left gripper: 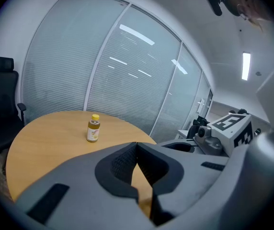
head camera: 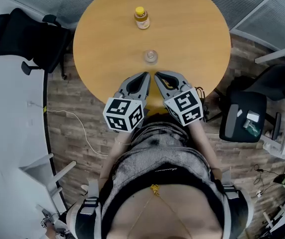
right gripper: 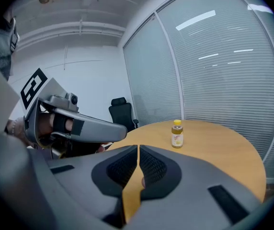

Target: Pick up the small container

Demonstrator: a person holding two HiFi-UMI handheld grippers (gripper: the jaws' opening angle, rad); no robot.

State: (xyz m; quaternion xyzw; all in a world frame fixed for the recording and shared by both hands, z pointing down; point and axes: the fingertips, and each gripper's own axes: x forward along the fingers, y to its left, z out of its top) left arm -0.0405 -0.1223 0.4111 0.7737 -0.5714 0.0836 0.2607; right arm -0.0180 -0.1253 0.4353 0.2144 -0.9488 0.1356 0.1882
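While the left gripper [head camera: 144,77] and right gripper [head camera: 159,77] hover side by side at the counter's [head camera: 197,34] near edge, jaws closed together and empty, the container [head camera: 151,57] sits just beyond their tips; a bottle [head camera: 141,18] stands near the far edge.
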